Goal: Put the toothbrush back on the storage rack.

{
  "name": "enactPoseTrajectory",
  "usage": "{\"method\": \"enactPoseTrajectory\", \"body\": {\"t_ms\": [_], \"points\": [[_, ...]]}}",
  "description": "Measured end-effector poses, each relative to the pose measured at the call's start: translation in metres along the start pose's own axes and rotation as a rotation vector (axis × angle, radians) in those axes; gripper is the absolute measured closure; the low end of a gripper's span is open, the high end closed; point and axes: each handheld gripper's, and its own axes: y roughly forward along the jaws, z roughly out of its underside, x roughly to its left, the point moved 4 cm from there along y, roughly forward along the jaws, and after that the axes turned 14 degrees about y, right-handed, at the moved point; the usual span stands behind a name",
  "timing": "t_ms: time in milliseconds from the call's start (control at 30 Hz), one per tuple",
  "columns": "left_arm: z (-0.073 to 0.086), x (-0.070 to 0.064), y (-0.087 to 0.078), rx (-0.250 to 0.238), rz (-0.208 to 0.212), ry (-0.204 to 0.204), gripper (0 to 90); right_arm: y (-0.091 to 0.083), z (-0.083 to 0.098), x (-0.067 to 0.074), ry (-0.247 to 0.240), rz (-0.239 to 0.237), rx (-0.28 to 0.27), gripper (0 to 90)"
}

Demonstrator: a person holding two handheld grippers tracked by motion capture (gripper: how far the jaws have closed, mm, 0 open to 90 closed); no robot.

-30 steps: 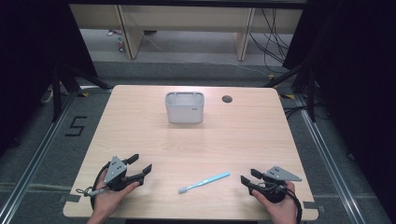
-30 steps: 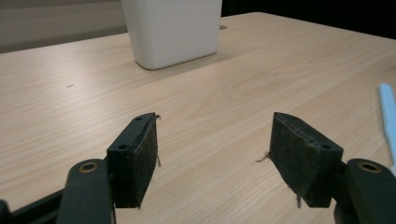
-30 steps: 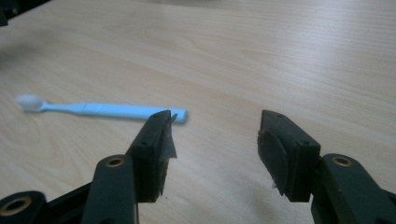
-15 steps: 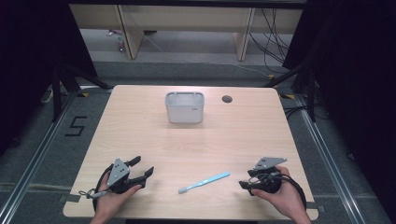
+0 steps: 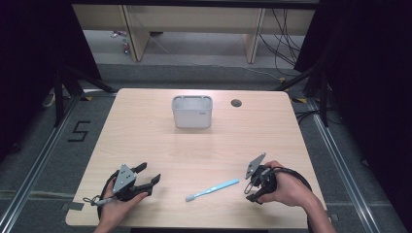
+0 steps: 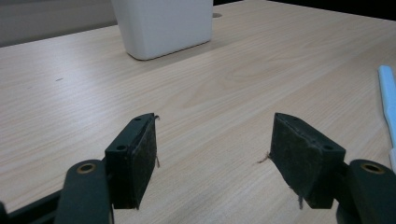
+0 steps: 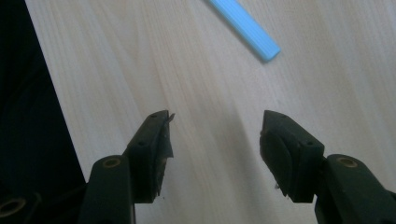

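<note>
Nearest the person's edge of the table, the blue toothbrush lies flat and slantwise on the bare wood, its bristle head toward the left gripper and its handle end toward the right gripper. Neither gripper touches it.

Just right of the toothbrush's handle end, the right gripper is tipped down at the table with its jaws spread wide and nothing between them; they have just been opening. Its own camera looks at bare wood, with the handle tip ahead of the jaws and a little off to one side. A good pick, I judge, means swinging the jaws over the handle so they straddle it crosswise, coming down until the pads nearly brush the wood, then closing on the ribbed handle rather than its very tip, so it does not pivot out.

Left of the toothbrush's head, the left gripper rests low, jaws likewise apart and empty.

Well beyond the toothbrush, near the far edge, stands the grey holder, upright and open-topped, the likely destination.
</note>
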Motion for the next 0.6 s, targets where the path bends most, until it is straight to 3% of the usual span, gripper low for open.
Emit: {"method": "enactPoseTrajectory", "body": {"t_ms": [67,200,233,300,333,367,467,500,600], "points": [[0.0,-0.001,0.0,-0.002,0.0,0.003,30.6,0.0,-0.004,-0.001,-0.044,0.02,0.022,43.0],[0.0,-0.001,0.001,-0.005,0.001,0.009,30.1,0.001,-0.009,0.001,-0.044,0.034,0.083,43.0],[0.0,-0.002,0.001,-0.005,0.002,0.013,30.0,0.002,-0.015,-0.001,-0.12,0.038,0.091,43.1],[-0.001,-0.002,0.001,0.007,0.0,0.023,29.9,0.002,-0.015,0.0,-0.106,0.059,0.119,43.1],[-0.001,-0.002,0.001,0.007,0.0,0.023,29.9,0.002,-0.015,0.0,-0.106,0.059,0.119,43.1],[-0.001,-0.002,0.001,0.006,0.001,0.023,29.9,0.004,-0.019,-0.001,-0.167,0.058,0.127,43.2],[-0.001,-0.002,0.001,-0.003,0.003,0.015,29.7,0.005,-0.02,0.001,-0.151,0.071,0.138,43.5],[-0.001,-0.002,0.002,-0.008,0.006,0.015,29.7,0.005,-0.024,-0.001,-0.191,0.075,0.136,43.9],[-0.001,-0.003,0.002,0.004,0.005,0.019,29.7,0.004,-0.03,0.002,-0.21,0.066,0.147,44.7]]}}
